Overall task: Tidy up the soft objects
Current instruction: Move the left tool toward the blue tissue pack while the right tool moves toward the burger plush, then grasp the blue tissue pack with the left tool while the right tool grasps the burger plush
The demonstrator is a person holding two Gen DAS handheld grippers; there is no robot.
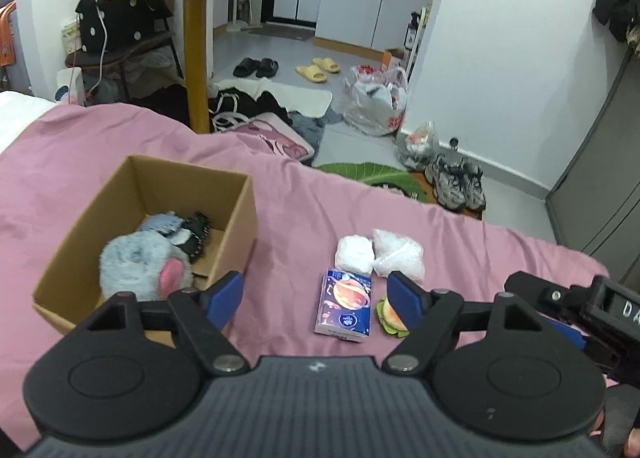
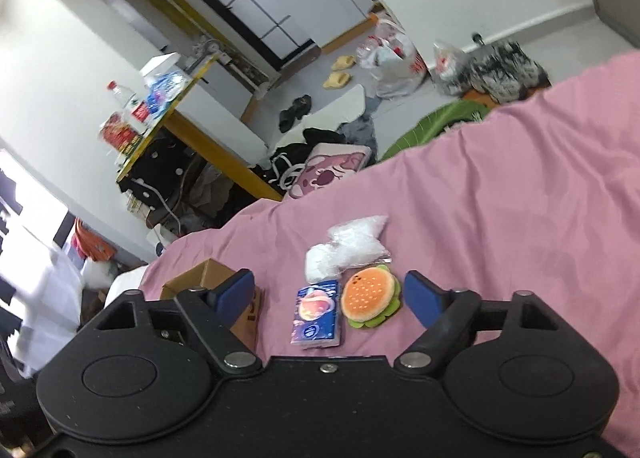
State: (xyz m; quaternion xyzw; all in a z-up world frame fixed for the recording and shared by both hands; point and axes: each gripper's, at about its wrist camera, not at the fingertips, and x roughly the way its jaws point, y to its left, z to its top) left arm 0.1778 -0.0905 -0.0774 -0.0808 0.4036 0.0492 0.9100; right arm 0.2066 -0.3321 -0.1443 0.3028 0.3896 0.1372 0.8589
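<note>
Now I should bring my right hand-held gripper (image 2: 330, 296), spread wide and holding nothing, squarely down over the burger plush (image 2: 373, 295) and pinch its padded middle, not the floppy green trim. It lies flat on the pink bed (image 2: 520, 218), near the foot edge, touching the tissue pack (image 2: 318, 316) (orange bun, seed dots). My left hand-held gripper (image 1: 316, 296) is spread too, beside the cardboard box (image 1: 232, 214) holding the grey plush (image 1: 140, 262).

The plush toy (image 1: 140, 262) lies in the box (image 1: 236, 218), left of the tissue pack (image 1: 346, 304).
</note>
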